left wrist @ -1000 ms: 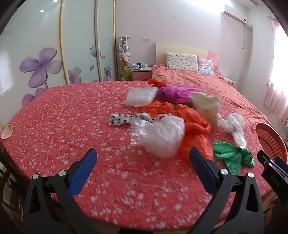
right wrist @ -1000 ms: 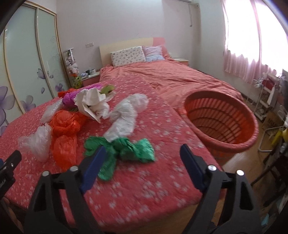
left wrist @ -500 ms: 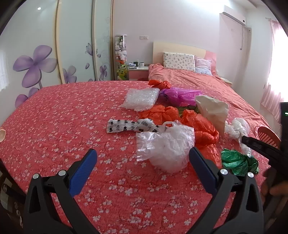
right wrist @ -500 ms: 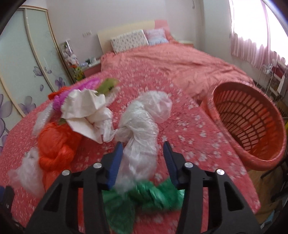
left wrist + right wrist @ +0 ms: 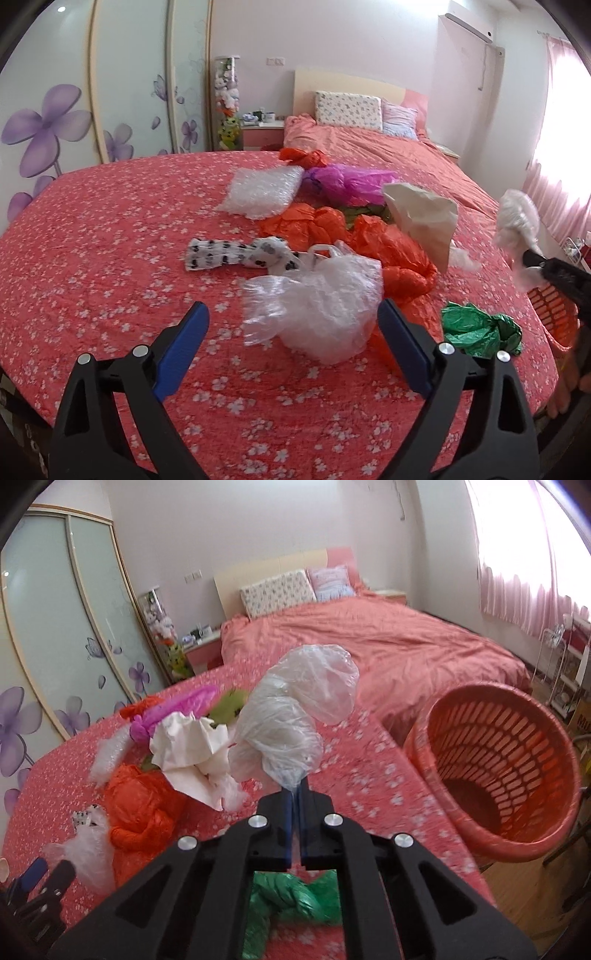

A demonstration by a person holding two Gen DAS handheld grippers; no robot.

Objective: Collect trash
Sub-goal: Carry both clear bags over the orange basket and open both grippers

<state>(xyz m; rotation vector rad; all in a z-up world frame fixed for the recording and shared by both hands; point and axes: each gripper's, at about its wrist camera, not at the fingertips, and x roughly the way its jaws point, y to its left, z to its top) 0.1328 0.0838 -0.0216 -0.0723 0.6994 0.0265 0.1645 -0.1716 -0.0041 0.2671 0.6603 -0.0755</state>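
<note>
1 white plastic bag (image 5: 295, 716) pinched between right gripper's (image 5: 294, 794) fingers.

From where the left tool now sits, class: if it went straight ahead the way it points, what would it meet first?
Most likely the crumpled clear plastic bag, lying on the floral bedspread between the open left tool's fingers. Depth is unclear; the orange bag lies just behind.

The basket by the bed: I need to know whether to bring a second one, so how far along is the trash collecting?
Barely begun: what shows of the inside of the orange basket holds no trash. In hand: the right hand-held gripper is shut on a white plastic bag, lifted off the bedspread. Left: the green bag, orange bags, clear bag, paper bag, magenta bag and bubble wrap. The left hand-held gripper is open.
</note>
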